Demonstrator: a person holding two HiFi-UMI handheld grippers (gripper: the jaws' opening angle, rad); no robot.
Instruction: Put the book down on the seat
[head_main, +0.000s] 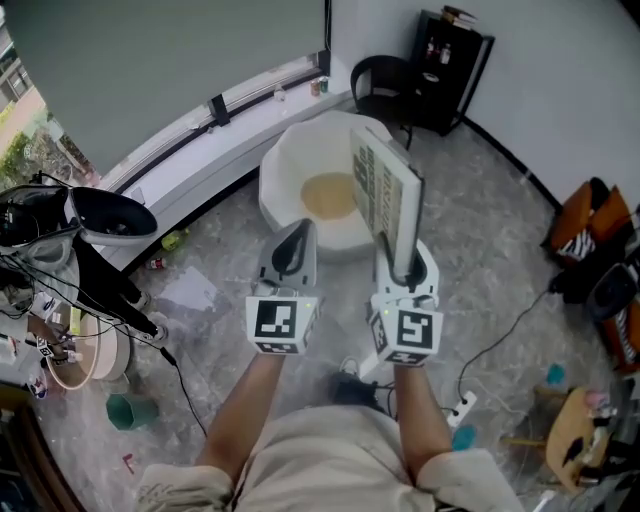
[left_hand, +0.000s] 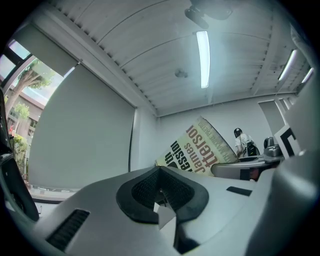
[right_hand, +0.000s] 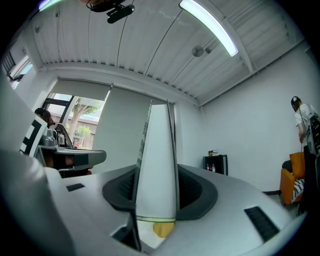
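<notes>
A book (head_main: 385, 195) with large print on its cover stands upright, my right gripper (head_main: 405, 262) shut on its lower edge. In the right gripper view the book's white page edge (right_hand: 157, 165) rises straight up between the jaws. My left gripper (head_main: 293, 245) is beside it on the left, shut and holding nothing. In the left gripper view the jaws meet with nothing between them, and the book's cover (left_hand: 200, 147) shows beyond them at the right. Below and beyond both grippers sits a round white armchair (head_main: 290, 165) with a tan seat cushion (head_main: 328, 195).
A black chair (head_main: 385, 85) and a black shelf (head_main: 450, 65) stand past the armchair. A cable runs to a power strip (head_main: 462, 405) on the floor at right, near an orange bag (head_main: 590, 225). Equipment, cables and a green cup (head_main: 130, 410) crowd the left.
</notes>
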